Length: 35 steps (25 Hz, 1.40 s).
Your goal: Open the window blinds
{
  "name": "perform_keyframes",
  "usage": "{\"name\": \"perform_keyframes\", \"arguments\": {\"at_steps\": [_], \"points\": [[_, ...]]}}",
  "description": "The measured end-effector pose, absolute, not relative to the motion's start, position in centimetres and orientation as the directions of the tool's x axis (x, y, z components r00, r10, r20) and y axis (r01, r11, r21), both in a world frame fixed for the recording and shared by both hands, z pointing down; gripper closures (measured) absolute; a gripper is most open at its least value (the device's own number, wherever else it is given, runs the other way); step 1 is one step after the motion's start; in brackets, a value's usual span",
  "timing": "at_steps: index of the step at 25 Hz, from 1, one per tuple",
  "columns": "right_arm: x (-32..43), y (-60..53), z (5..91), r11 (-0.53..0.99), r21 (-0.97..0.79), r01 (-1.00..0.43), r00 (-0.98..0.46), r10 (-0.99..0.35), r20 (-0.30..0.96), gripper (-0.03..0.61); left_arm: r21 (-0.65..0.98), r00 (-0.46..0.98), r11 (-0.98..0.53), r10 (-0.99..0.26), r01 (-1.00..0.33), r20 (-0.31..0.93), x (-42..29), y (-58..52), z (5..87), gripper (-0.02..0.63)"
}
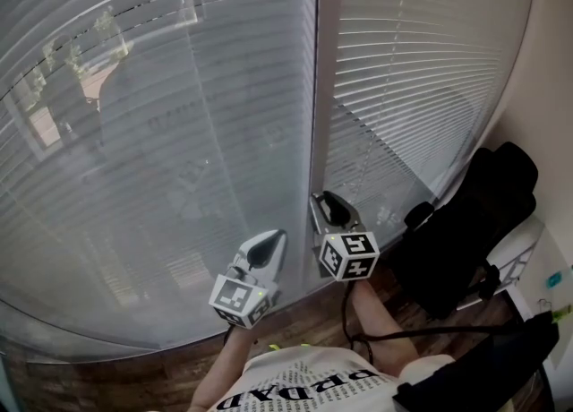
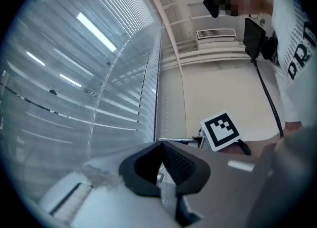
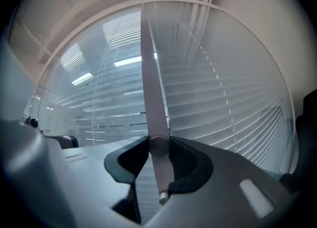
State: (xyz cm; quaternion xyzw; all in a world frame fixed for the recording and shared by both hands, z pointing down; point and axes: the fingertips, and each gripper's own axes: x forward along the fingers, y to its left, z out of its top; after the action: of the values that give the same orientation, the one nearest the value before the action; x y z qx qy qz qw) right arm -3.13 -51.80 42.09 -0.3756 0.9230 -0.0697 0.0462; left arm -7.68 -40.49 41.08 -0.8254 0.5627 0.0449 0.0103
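Head view, nearest the camera: the person's printed shirt [image 1: 304,388] at the lower edge, over a wooden floor [image 1: 161,374].

Left gripper [image 1: 276,240]: held level and aimed at the window. In the left gripper view its fingers [image 2: 185,165] meet at the tips with nothing between them. It is near the blinds but touches nothing.

Right gripper [image 1: 322,200]: just beside the left one and slightly further forward. In the right gripper view its fingers [image 3: 190,162] are closed on the blind wand [image 3: 161,172], a pale round rod. The rod runs up through the fingers, and its lower end pokes out below them.

Black chair [image 1: 474,222]: to the right, against the wall.

Window blinds: two sets directly ahead, hanging side by side and reaching down to near the floor. The wand hangs at the line between them.
- Left blinds [image 1: 161,133]: grey slats, with outdoor shapes showing dimly through them.
- Right blinds [image 1: 421,61]: white slats, and no outdoor view shows through them.
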Motion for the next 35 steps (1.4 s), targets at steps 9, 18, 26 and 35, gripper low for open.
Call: {"name": "perform_keyframes", "arguments": {"at_steps": [9, 18, 26, 35], "points": [[-3.5, -49.7, 40.4, 0.666, 0.373, -0.646, -0.711, -0.703, 0.023, 0.408, 0.025, 0.361, -0.364, -0.929, -0.931, -0.082, -7.7, -40.1, 41.0, 0.621], [-4.3, -50.4, 42.5, 0.627, 0.534, -0.567, -0.686, -0.718, 0.114, 0.429, 0.042, 0.361, -0.365, -0.929, -0.93, -0.082, -7.2, -40.3, 40.9, 0.621], [-4.1, -50.7, 42.2, 0.673, 0.432, -0.601, -0.712, -0.696, 0.095, 0.445, 0.032, 0.369, -0.374, -0.924, -0.927, -0.096, -7.3, -40.6, 41.2, 0.621], [-3.6, -51.1, 42.2, 0.73, 0.156, -0.666, -0.733, -0.679, 0.049, 0.445, 0.023, 0.373, -0.376, -0.923, -0.926, -0.095, -7.3, -40.8, 40.9, 0.621]]}}
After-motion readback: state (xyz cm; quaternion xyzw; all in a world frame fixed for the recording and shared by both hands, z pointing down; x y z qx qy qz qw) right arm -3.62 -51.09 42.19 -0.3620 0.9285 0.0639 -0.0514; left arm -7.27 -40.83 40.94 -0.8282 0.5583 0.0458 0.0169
